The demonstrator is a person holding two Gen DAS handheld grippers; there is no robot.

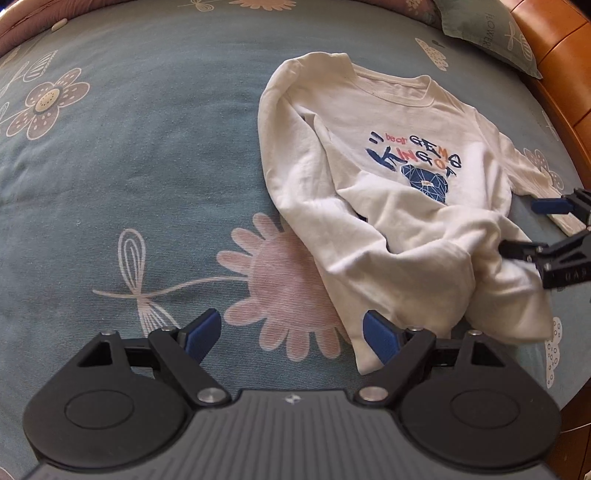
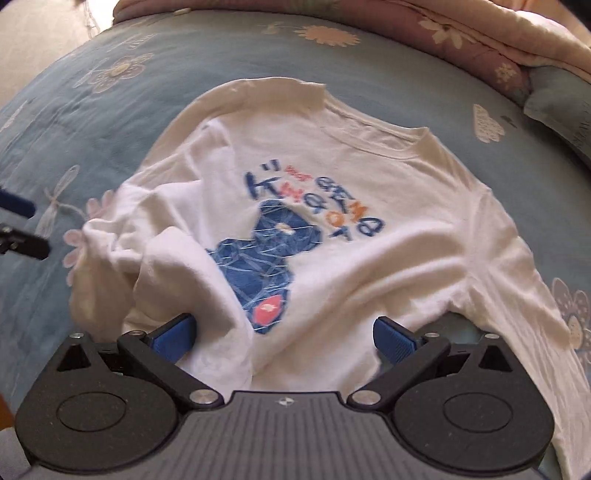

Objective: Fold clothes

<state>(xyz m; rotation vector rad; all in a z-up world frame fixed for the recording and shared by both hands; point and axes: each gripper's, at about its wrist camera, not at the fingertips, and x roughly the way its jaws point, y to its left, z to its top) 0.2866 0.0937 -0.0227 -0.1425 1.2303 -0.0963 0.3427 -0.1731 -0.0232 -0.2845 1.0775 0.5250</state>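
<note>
On the bed, near edge: two hand-held grippers face a rumpled white shirt.
Left gripper (image 1: pixel 291 334): released, blue pads spread wide, nothing between them; it hovers over the bedsheet just left of the shirt's near hem, its right pad overlapping the hem's corner in the left wrist view.
Right gripper (image 2: pixel 282 334): released as well, jaws wide apart; the shirt's bunched near hem lies between and under the blue pads, not pinched. In the left wrist view it enters from the right edge, beside the shirt's near right side.
White shirt (image 1: pixel 388 192): long-sleeved, front up, collar toward the far side; it lies right of centre on the bed. Blue and orange lettering and a blue bear print show on the chest. One sleeve is folded across the body on the left; the lower part is crumpled into ridges.
Bedsheet (image 1: pixel 147 166): blue-grey with pink flowers and pale dragonflies; a large pink flower lies just left of the shirt's hem.
Pillow (image 1: pixel 491 33): far right corner, well apart from the shirt.
Wooden bed frame (image 1: pixel 561 74): orange-brown, along the right edge.
</note>
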